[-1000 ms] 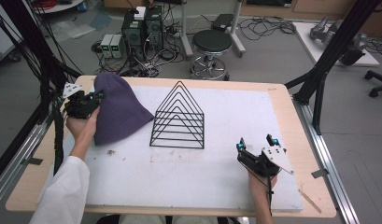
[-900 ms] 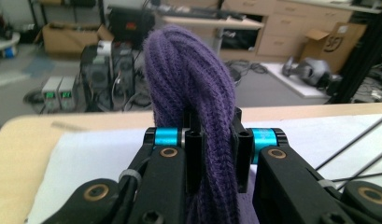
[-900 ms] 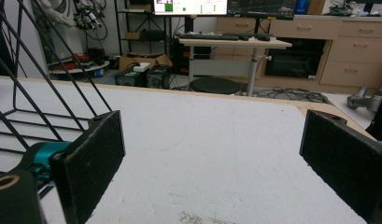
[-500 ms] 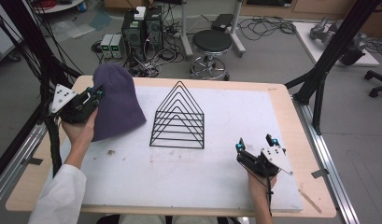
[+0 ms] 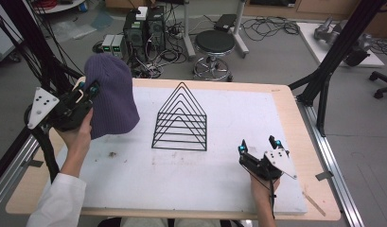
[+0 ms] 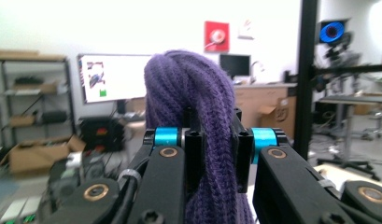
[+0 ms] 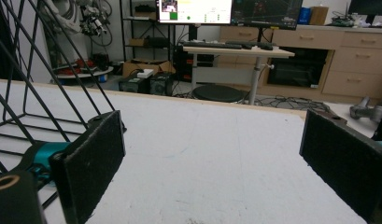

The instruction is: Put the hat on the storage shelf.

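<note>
One purple beanie [image 5: 110,101], crown up, hangs clamped in left hand-held gripper [image 5: 89,92]; right hand-held gripper [image 5: 256,147] gapes empty.

Wire rack [image 5: 180,118] blocks mid-table; white mat [image 5: 191,179] nearer is open.

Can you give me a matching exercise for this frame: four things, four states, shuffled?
Things:
1. purple beanie
2. wire rack
3. left gripper
4. right gripper

States:
A. jaws wide apart, nothing between them
B. standing on the white mat
C. lifted off the table, hanging
D. clamped on knit fabric

Pairs: 1-C, 2-B, 3-D, 4-A
</note>
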`<action>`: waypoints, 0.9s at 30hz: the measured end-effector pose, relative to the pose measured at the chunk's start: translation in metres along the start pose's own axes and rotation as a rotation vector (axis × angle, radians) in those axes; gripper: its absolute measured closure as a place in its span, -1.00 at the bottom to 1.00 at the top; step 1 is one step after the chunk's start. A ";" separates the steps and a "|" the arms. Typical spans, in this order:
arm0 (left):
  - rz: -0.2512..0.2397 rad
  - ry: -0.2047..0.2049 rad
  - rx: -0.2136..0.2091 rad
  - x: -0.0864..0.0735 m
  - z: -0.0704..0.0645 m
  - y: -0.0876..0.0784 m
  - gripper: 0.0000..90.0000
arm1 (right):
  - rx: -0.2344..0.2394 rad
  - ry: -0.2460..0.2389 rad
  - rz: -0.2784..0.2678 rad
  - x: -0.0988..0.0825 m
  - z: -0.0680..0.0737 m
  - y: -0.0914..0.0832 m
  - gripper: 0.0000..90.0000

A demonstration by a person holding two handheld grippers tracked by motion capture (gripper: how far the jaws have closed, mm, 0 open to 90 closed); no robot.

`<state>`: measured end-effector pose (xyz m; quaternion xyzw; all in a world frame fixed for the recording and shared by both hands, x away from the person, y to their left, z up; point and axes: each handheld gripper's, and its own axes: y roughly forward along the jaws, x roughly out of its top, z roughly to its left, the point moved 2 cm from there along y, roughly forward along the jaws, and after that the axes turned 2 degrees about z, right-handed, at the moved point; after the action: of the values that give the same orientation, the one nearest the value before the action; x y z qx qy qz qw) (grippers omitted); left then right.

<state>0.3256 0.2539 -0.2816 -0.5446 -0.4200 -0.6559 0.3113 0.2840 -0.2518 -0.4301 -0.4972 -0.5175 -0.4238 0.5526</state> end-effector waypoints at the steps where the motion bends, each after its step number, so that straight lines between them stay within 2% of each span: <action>1: -0.007 0.020 -0.012 0.005 -0.004 -0.001 0.79 | -0.001 0.001 -0.004 0.000 0.000 0.000 -0.87; 3: -0.029 0.047 -0.035 0.015 -0.011 -0.003 0.79 | -0.002 0.003 -0.008 0.001 0.000 -0.001 -0.87; 9: -0.097 0.088 -0.104 0.042 -0.035 -0.011 0.79 | -0.003 0.014 -0.023 0.002 0.000 -0.002 -0.87; 10: -0.097 0.088 -0.104 0.042 -0.035 -0.011 0.79 | -0.003 0.010 -0.031 0.002 -0.001 -0.002 -0.87; 13: -0.132 0.123 -0.147 0.053 -0.051 -0.016 0.79 | -0.001 0.017 -0.039 0.004 -0.001 -0.004 -0.87; 17: -0.152 0.138 -0.175 0.058 -0.061 -0.018 0.79 | 0.023 0.048 -0.059 0.007 0.002 -0.006 -0.87; 18: -0.164 0.137 -0.189 0.060 -0.067 -0.018 0.79 | 0.034 0.055 -0.070 0.009 0.003 -0.007 -0.87; 23: -0.190 0.133 -0.212 0.064 -0.074 -0.015 0.79 | 0.094 0.123 -0.145 0.027 0.010 -0.012 -0.87; 26: -0.191 0.132 -0.213 0.065 -0.076 -0.014 0.79 | 0.174 0.173 -0.196 0.039 0.022 -0.012 -0.88; 27: -0.199 0.130 -0.216 0.065 -0.078 -0.014 0.79 | 0.219 0.190 -0.210 0.044 0.030 -0.013 -0.88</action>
<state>0.2647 0.1941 -0.2257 -0.4869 -0.3781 -0.7586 0.2109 0.2715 -0.2224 -0.3854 -0.3349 -0.5553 -0.4653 0.6025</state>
